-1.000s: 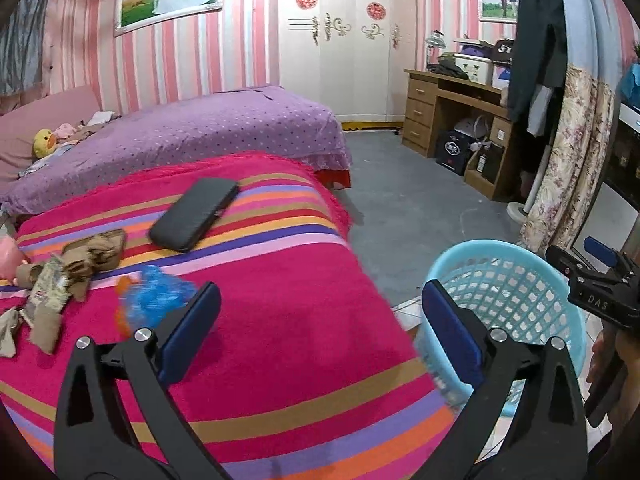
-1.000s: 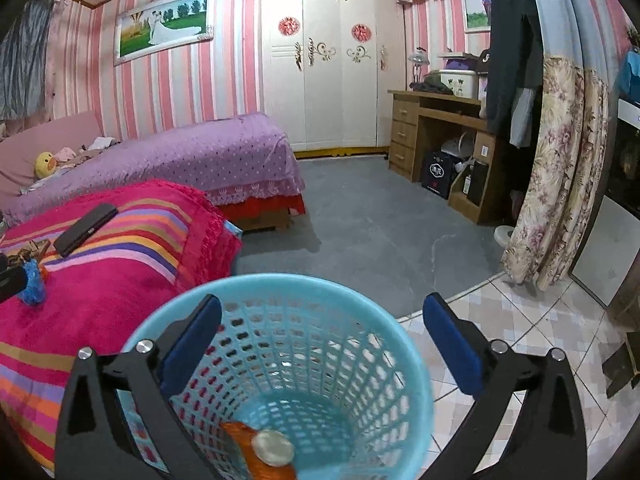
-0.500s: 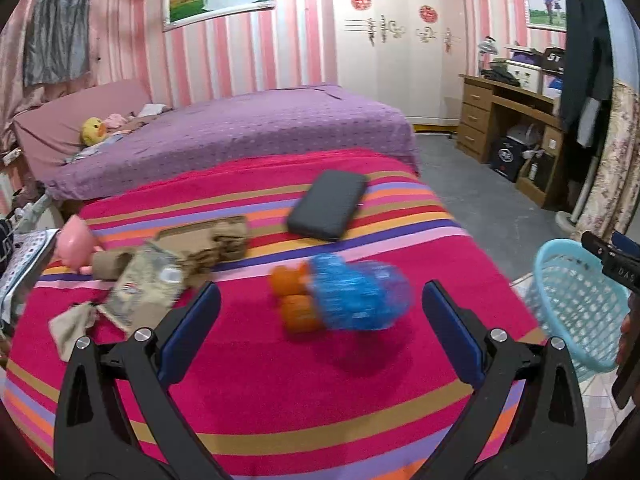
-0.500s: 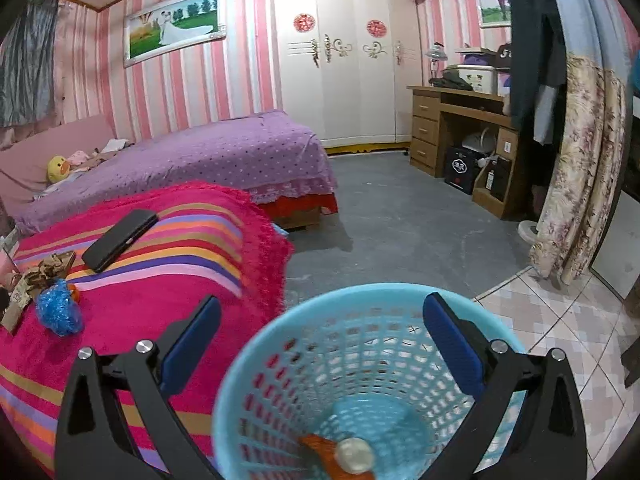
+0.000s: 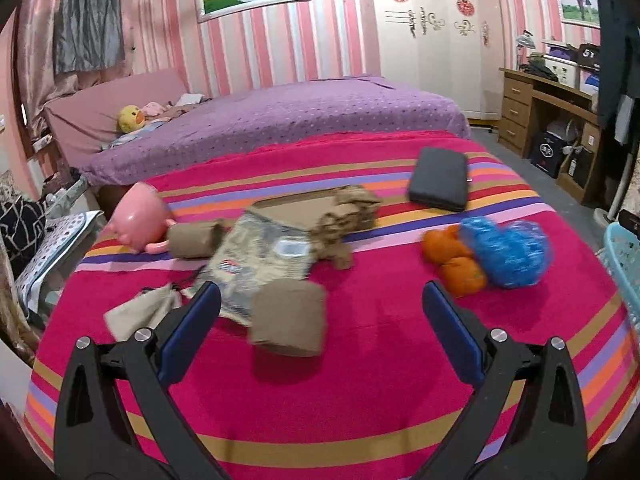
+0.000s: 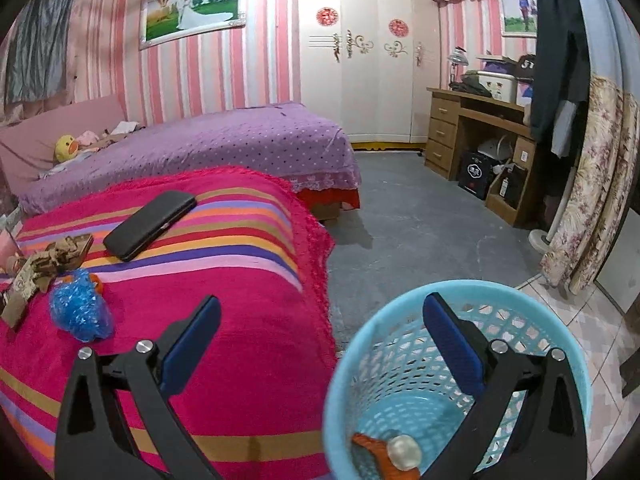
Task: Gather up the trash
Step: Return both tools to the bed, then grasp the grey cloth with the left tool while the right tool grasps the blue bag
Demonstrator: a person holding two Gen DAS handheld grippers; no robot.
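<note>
Hovering over a bed draped in a pink striped blanket (image 5: 360, 400), the left tool (image 5: 320, 316) is standing wide open with nothing between its blue pads, a brown paper wad (image 5: 288, 322) lying on the blanket just ahead of it, between the two fingers in the view. Beyond that wad, crumpled brown paper (image 5: 344, 220) and a clear printed wrapper (image 5: 264, 260) are sitting in a loose heap, a cardboard tube (image 5: 194, 236) is resting against a pink piggy bank (image 5: 138, 222), and a beige scrap (image 5: 140, 312) is lying beside the left finger. Off to the right, a blue plastic bag (image 5: 506, 252) is touching orange peels (image 5: 456, 260), while a black case (image 5: 440, 178) is lying farther back, apart from the litter.

The right tool (image 6: 320, 320), also spread open and empty, is hanging above a light blue mesh wastebasket (image 6: 360, 344) standing on the floor at the bed's edge; its right finger is showing over the basket's mouth, its left over the blanket. Inside the basket, an orange scrap (image 6: 372, 450) and a small pale round object (image 6: 404, 452) are lying at the bottom. A purple-covered bed (image 6: 240, 140) is filling the background.
</note>
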